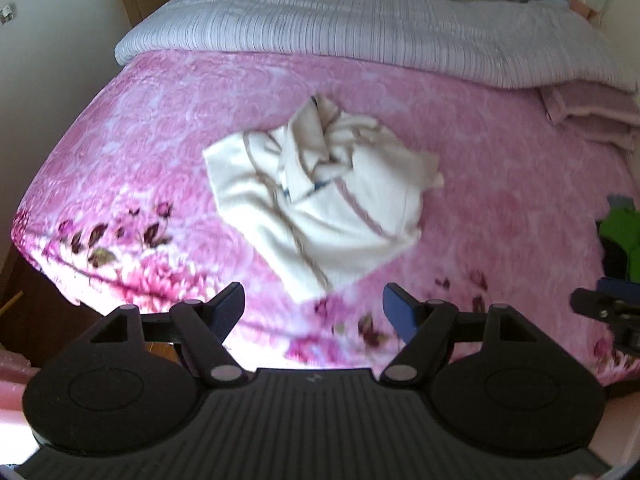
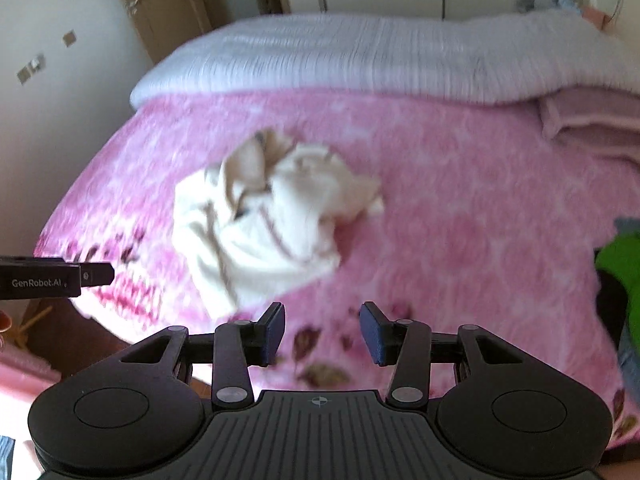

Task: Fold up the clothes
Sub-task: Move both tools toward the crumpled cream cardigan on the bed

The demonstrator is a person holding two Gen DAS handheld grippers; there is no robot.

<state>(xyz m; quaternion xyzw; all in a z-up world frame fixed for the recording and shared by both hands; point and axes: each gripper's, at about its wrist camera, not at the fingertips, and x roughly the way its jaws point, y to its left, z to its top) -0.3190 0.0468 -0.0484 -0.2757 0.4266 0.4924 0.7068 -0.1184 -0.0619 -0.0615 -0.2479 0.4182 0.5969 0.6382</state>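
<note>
A cream shirt with thin brown stripes [image 1: 320, 192] lies crumpled in the middle of the pink floral bed cover [image 1: 500, 208]. In the right wrist view the shirt [image 2: 264, 220] is blurred, ahead and left of centre. My left gripper [image 1: 314, 312] is open and empty, held above the near edge of the bed, just short of the shirt's hem. My right gripper [image 2: 322, 334] is open and empty, above the bed cover [image 2: 460, 220] near its front edge, with the shirt a little ahead to the left.
A grey striped quilt [image 1: 380, 28] lies folded across the far end of the bed, with a pink folded blanket [image 1: 592, 116] at its right. Green clothing [image 1: 624, 236] sits at the right edge. The bed's left edge drops to the floor by a wall and door [image 2: 160, 4].
</note>
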